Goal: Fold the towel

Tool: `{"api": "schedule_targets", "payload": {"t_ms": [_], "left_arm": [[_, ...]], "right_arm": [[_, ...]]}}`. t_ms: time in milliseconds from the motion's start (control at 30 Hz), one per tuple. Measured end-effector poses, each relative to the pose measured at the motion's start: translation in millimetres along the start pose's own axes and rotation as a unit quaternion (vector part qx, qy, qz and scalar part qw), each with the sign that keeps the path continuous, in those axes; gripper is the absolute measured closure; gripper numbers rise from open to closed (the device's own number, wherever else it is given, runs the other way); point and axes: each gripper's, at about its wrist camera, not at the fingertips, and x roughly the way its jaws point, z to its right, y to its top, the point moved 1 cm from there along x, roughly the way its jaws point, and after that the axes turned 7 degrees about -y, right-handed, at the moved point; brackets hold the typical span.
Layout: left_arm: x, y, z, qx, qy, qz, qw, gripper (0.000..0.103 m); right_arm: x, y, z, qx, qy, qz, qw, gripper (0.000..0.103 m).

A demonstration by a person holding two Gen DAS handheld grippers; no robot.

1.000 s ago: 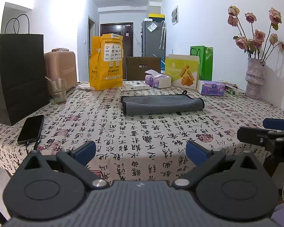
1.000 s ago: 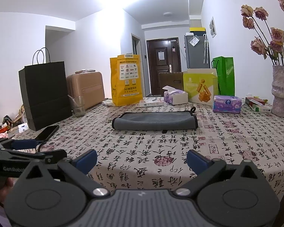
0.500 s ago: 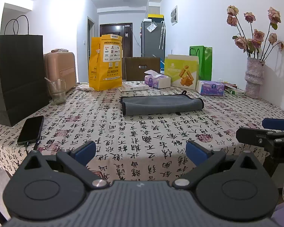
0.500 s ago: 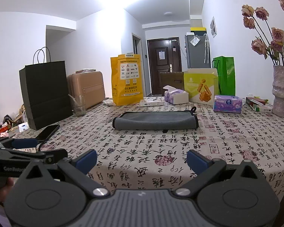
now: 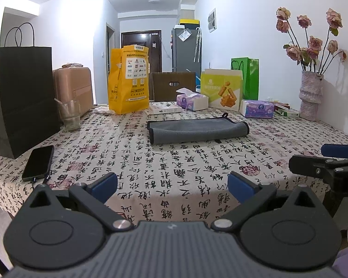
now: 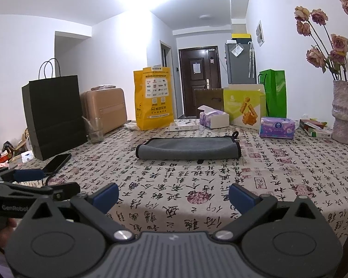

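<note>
A grey towel [image 5: 198, 130] lies folded in a long strip in the middle of the table, with a black hang loop at its far right corner. It also shows in the right wrist view [image 6: 189, 147]. My left gripper [image 5: 172, 185] is open and empty at the near table edge, well short of the towel. My right gripper [image 6: 174, 194] is open and empty, also at the near edge. Each gripper shows from the side in the other's view: the right one [image 5: 329, 159] and the left one [image 6: 32, 183].
The table has a cloth printed with calligraphy [image 5: 174, 162]. A phone [image 5: 38, 162], a black paper bag [image 5: 20, 97] and a glass [image 5: 69, 115] stand left. A yellow bag [image 5: 128, 81], tissue boxes [image 5: 257, 108], a snack box and a vase of flowers [image 5: 310, 97] stand behind and right.
Both grippers have barely shifted. The towel lies as before and both grippers stay open.
</note>
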Motion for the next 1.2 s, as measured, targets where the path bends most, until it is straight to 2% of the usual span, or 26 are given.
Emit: {"api": "schedule_targets", "payload": {"t_ms": [1200], "left_arm": [[1.1, -0.7, 1.4, 0.004, 0.001, -0.003, 1.0, 0.0]], "right_arm": [[-0.6, 1.8, 0.1, -0.002, 0.001, 0.003, 1.0, 0.001]]}}
